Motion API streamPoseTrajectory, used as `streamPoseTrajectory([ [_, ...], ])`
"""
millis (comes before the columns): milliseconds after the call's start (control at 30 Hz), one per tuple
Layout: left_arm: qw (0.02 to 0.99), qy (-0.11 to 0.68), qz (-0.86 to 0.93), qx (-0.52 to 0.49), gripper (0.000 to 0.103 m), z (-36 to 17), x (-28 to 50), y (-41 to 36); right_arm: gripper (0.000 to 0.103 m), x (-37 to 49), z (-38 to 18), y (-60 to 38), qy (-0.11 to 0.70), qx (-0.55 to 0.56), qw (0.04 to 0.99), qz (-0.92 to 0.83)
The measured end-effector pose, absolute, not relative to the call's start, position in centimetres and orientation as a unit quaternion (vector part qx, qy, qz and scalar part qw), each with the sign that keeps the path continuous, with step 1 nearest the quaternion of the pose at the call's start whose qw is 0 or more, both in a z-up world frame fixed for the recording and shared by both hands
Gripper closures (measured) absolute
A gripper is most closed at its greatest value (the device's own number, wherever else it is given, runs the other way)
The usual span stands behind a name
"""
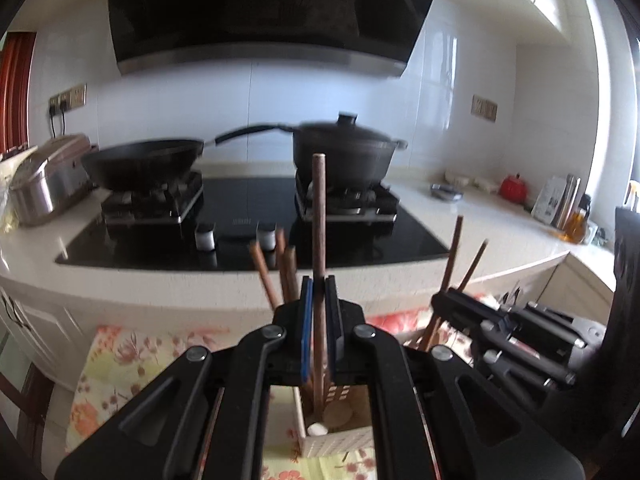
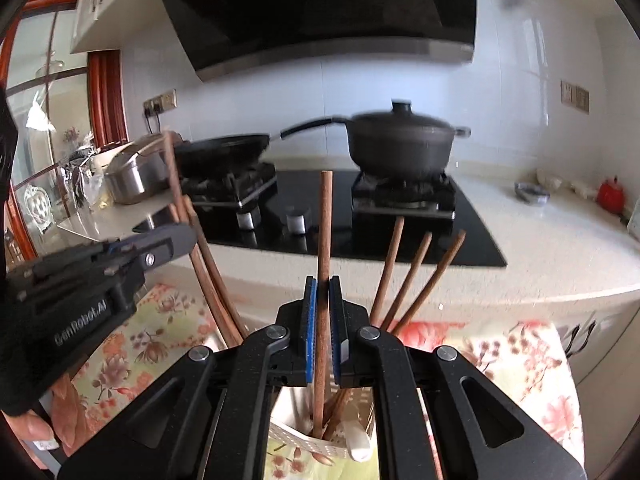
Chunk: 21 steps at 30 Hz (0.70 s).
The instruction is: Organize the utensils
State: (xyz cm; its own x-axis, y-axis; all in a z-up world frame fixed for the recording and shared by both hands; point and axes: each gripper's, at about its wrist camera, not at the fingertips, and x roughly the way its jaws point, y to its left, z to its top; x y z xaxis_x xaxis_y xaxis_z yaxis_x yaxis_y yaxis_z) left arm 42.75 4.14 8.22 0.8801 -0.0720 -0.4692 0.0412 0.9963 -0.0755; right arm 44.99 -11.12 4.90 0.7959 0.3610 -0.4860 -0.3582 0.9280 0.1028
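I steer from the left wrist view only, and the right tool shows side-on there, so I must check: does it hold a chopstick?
Observer: Yes. The right tool is shut on one upright chopstick.
Operator: Where does its lower end go?
Observer: Into a white perforated holder directly below the tool, among other chopsticks.
Operator: Are there sticks beside it?
Observer: Three leaning chopsticks rise on its right.
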Motion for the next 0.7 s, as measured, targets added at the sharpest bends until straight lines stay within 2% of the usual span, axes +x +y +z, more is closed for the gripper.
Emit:
streamPoseTrajectory([
  [100,0.965,0.257,-0.032,-0.035,0.096,6.6,43.1,4.6,0.092,45.8,3.9,-11.7,0.271,0.016,0.944,0.187],
  [167,0.964,0.262,-0.035,-0.033,0.09,5.8,43.1,4.7,0.087,46.1,3.5,-11.9,0.276,0.018,0.942,0.189],
  [200,0.964,0.261,-0.035,-0.033,0.088,5.7,43.1,4.8,0.083,46.0,3.4,-12.0,0.275,0.017,0.942,0.191],
  [233,0.964,0.261,-0.035,-0.034,0.084,5.7,43.0,4.8,0.072,45.9,3.4,-12.2,0.272,0.016,0.943,0.191],
  [267,0.965,0.259,-0.034,-0.037,0.083,5.7,42.7,5.1,0.067,45.7,3.4,-12.4,0.268,0.017,0.944,0.193],
  [500,0.969,0.24,-0.046,-0.033,0.08,7.4,40.2,5.4,0.067,43.3,5.1,-13.6,0.252,0.02,0.943,0.214],
  [567,0.972,0.228,-0.053,-0.033,0.061,8.0,38.6,5.4,0.067,41.6,5.7,-13.9,0.24,0.018,0.944,0.227],
  [633,0.974,0.216,-0.058,-0.04,0.051,8.3,37.1,5.6,0.067,40.3,6.1,-14.0,0.236,0.016,0.942,0.239],
  [700,0.974,0.212,-0.064,-0.045,0.044,8.3,35.7,5.7,0.067,38.7,6.3,-14.1,0.232,0.009,0.94,0.248],
])
